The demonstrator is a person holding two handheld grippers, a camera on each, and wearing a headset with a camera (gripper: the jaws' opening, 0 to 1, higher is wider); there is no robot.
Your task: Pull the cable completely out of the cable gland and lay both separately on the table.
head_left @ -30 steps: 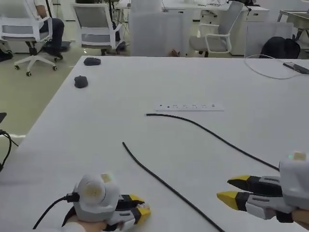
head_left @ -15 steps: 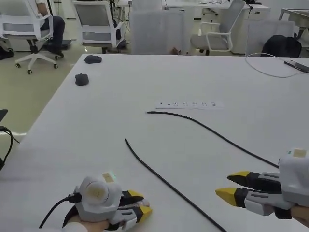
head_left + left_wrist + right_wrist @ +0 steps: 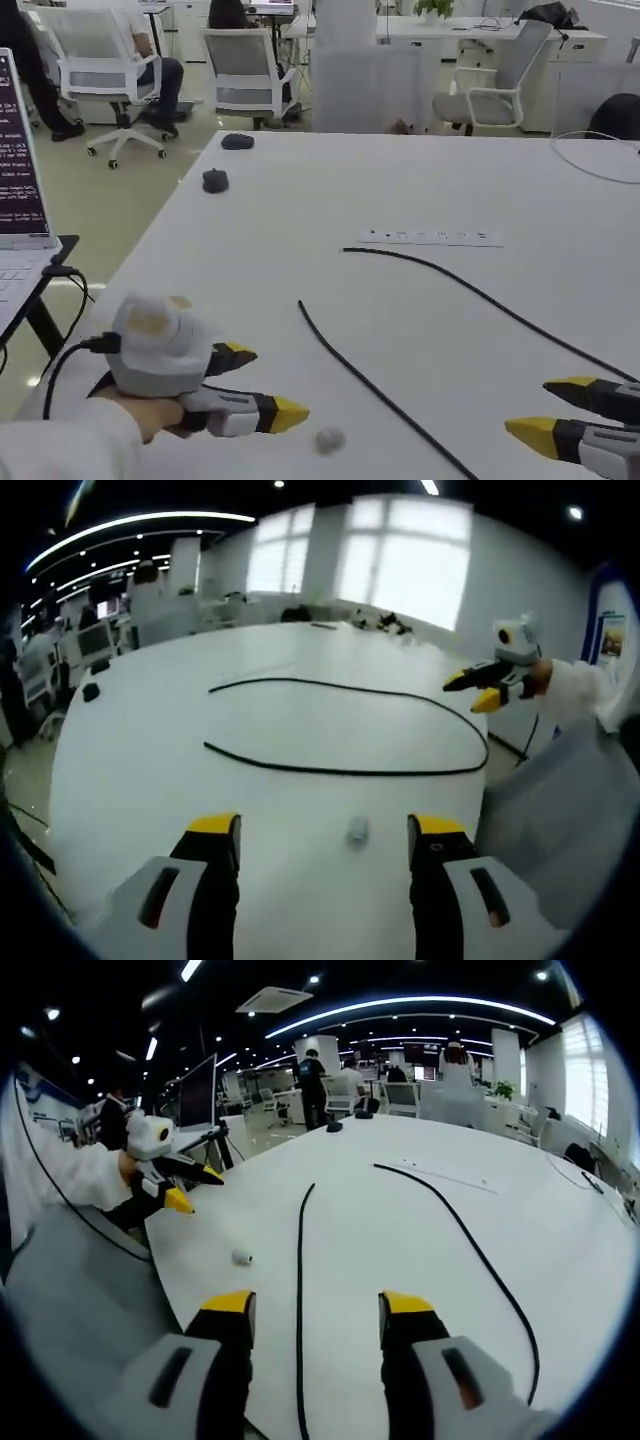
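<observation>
The left hand-held gripper [image 3: 265,384] hovers low over the near left part of the white desk [image 3: 300,215], its yellow-tipped jaws spread and holding nothing; its own view shows the same gap [image 3: 325,826] with bare desk [image 3: 150,730] between the tips. Just beyond its lower jaw tip lies the cable gland [image 3: 329,438], a small grey piece resting free on the desk, touching neither jaw; in the left gripper view it [image 3: 357,830] sits in the gap, nearer the right-hand jaw. The right hand-held gripper [image 3: 548,407] is at the near right edge, its jaws likewise apart and empty [image 3: 316,1303], and each tool shows in the other's view [image 3: 470,692] [image 3: 195,1187]. The black cable [image 3: 390,402] lies loose on the desk between the two tools, clear of the cable gland, with one end near the middle and the other end farther back; in the left gripper view it [image 3: 350,773] forms a wide open loop. From the right gripper view the cable gland [image 3: 241,1257] lies left of the cable [image 3: 298,1270], well apart from it. Beyond the far cable end lies a white power strip [image 3: 430,237], and two dark computer mice [image 3: 215,181] [image 3: 237,142] sit near the far left corner.
</observation>
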